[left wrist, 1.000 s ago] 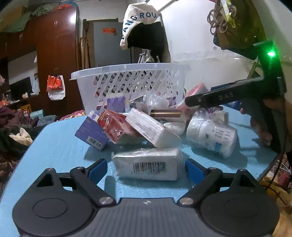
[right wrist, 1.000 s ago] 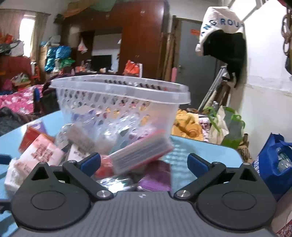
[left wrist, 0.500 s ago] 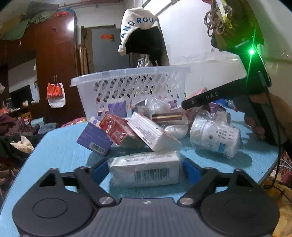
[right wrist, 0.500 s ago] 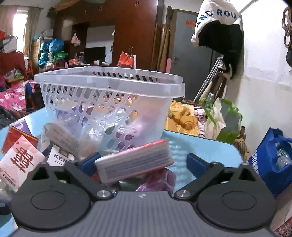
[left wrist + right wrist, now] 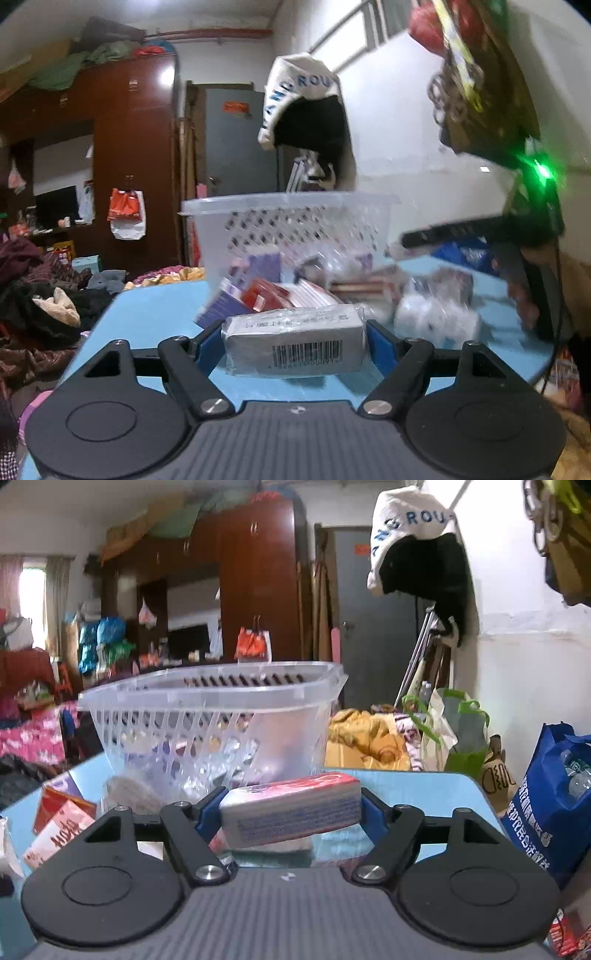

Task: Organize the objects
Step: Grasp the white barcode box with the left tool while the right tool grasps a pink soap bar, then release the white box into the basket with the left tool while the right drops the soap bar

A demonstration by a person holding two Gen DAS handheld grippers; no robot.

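My left gripper [image 5: 293, 341] is shut on a white wrapped pack with a barcode [image 5: 295, 345] and holds it above the blue table [image 5: 147, 317]. My right gripper [image 5: 290, 814] is shut on a pink and white pack [image 5: 291, 812], lifted off the table. A white perforated basket [image 5: 291, 229] stands behind the pile; it also shows in the right wrist view [image 5: 210, 716]. The right gripper's body [image 5: 480, 229] shows at the right of the left wrist view.
A pile of boxes and packets [image 5: 314, 291] lies on the table in front of the basket, with a white tub [image 5: 436, 314] at its right. Red and white boxes [image 5: 59, 823] lie at the left. A blue bag [image 5: 554, 797] stands beside the table.
Both grippers closed on their packs and lifted them off the table. Both moved up, nearer the basket's rim level.
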